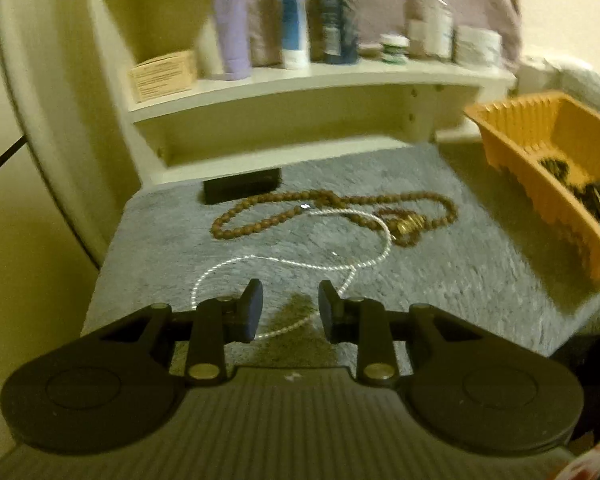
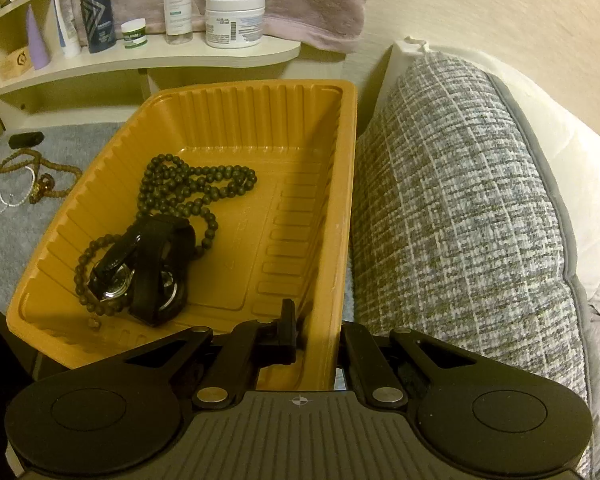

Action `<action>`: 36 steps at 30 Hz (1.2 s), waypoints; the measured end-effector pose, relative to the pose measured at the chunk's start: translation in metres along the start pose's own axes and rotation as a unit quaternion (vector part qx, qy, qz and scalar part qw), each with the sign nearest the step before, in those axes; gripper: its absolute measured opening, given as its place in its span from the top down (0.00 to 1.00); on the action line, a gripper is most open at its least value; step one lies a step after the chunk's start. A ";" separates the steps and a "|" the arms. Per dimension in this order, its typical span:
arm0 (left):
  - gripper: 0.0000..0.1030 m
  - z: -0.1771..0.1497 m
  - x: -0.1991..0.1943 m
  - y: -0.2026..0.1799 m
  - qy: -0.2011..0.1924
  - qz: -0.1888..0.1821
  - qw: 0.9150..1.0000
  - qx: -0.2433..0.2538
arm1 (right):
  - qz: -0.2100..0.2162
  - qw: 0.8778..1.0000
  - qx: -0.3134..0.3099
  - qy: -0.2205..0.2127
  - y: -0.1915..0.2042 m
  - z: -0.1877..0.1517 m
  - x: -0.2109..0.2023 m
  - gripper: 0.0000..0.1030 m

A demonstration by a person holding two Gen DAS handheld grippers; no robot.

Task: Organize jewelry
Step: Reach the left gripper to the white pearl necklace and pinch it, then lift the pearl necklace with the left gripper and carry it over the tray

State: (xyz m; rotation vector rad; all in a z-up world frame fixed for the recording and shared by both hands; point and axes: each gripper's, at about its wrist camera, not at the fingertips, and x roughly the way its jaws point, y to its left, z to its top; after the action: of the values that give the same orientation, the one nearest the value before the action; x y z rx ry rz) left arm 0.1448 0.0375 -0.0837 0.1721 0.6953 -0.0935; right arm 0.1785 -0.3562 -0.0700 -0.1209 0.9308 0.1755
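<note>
At the bottom of the left view, the left gripper stood wide over the silver chain: light, limp, slippery, best pinched mid-strand. Beyond, brown beads. The right gripper clamped the orange tray wall.

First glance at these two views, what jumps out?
The orange tray, with dark beads and a black watch inside; the right gripper straddles the tray's near wall. On the grey mat, a silver chain lies across a brown bead necklace, just ahead of the open left gripper.
</note>
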 end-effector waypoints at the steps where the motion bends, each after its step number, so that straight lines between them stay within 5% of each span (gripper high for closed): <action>1: 0.74 0.000 0.002 -0.004 0.005 -0.006 1.000 0.018 | 0.000 1.000 -0.001 0.000 0.000 0.000 0.000 0.96; 11: 0.80 0.005 0.018 -0.017 0.043 -0.053 0.985 0.159 | -0.001 1.000 -0.003 -0.001 0.000 -0.001 0.000 0.96; 14: 0.95 0.012 0.025 -0.009 0.069 -0.095 0.981 0.153 | 0.000 1.000 -0.002 -0.001 0.000 -0.001 -0.001 0.96; 17: 0.98 0.014 0.025 -0.017 0.077 -0.091 0.975 0.187 | -0.001 1.000 -0.002 -0.003 0.000 -0.001 -0.002 0.96; 26: 0.98 0.049 -0.008 -0.009 0.009 -0.084 0.982 0.172 | -0.001 1.000 -0.006 -0.004 0.000 -0.001 -0.002 0.96; 36: 0.98 0.108 -0.041 -0.008 -0.051 -0.104 0.977 0.179 | -0.001 1.000 -0.005 -0.007 0.000 -0.002 -0.003 0.96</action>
State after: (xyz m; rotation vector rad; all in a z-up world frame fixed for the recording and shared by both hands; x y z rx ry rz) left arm 0.1803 0.0103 0.0227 0.4363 0.5880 -0.4278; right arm 0.1755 -0.3566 -0.0685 -0.1301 0.9150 0.1793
